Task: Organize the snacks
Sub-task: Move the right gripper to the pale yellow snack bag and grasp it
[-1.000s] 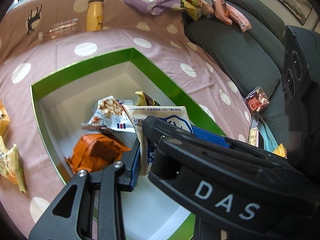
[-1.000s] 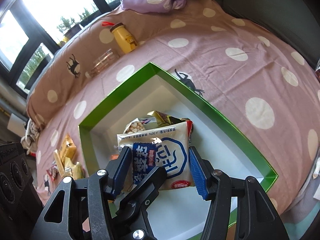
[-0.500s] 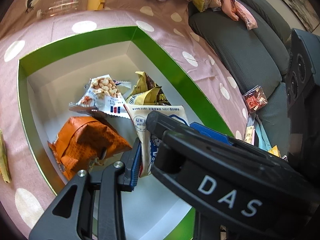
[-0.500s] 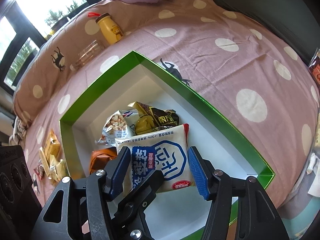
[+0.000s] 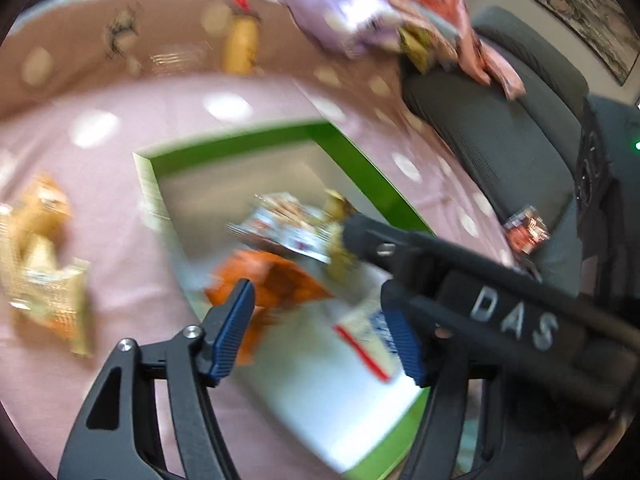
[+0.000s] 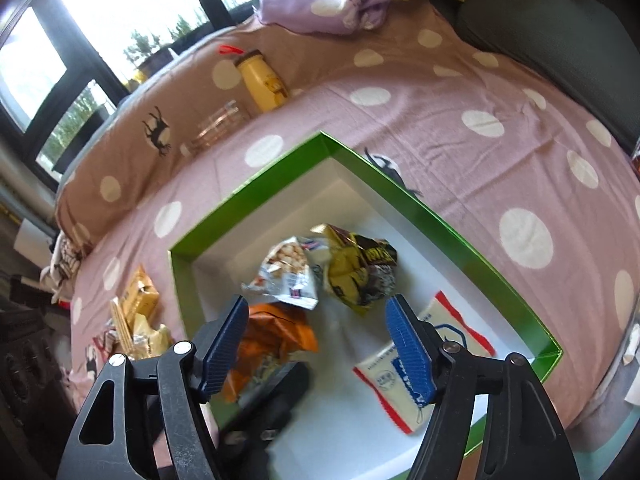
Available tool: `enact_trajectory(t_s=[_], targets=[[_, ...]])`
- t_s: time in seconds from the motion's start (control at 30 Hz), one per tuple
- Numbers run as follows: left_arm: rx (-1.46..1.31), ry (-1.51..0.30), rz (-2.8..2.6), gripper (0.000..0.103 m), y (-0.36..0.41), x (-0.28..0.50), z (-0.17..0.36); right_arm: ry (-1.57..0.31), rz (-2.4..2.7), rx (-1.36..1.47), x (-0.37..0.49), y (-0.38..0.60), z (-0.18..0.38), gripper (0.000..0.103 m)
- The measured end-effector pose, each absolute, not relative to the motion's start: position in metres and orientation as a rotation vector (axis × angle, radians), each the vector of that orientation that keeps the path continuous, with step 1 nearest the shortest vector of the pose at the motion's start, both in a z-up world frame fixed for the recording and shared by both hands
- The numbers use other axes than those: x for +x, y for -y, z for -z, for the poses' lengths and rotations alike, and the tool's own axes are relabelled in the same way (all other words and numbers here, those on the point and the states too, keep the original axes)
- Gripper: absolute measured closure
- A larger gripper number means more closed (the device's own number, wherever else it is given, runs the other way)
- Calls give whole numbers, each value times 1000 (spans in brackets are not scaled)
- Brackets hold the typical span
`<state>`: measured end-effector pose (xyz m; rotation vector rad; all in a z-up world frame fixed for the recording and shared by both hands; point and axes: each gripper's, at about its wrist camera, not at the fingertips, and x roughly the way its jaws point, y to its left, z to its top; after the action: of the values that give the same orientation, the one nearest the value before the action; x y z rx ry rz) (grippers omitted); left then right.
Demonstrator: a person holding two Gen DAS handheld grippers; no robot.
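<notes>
Jaws on both grippers have just been opening, so the right gripper (image 6: 316, 340) and the left gripper (image 5: 320, 328) stand wide with nothing between them. The white packet (image 6: 424, 364) they carried a second ago now lies flat on the floor of the green box (image 6: 460, 236). Beyond it sit three other packets; more snacks (image 6: 136, 320) wait outside on the bedspread (image 6: 440, 120).
</notes>
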<state>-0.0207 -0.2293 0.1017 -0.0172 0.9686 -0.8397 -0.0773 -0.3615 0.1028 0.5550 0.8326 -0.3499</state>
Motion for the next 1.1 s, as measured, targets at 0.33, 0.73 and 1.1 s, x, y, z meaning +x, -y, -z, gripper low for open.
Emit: enact_trajectory(t_s=[0.33, 0.73, 1.1], targets=[[-176, -929, 411, 11, 65, 21, -96, -766, 116, 438, -45, 287, -125, 24], [-259, -1045, 31, 12, -44, 52, -48, -1046, 25, 533, 53, 183, -43, 23], [-240, -1018, 92, 11, -39, 43, -57, -1026, 166, 438, 69, 165, -13, 25]])
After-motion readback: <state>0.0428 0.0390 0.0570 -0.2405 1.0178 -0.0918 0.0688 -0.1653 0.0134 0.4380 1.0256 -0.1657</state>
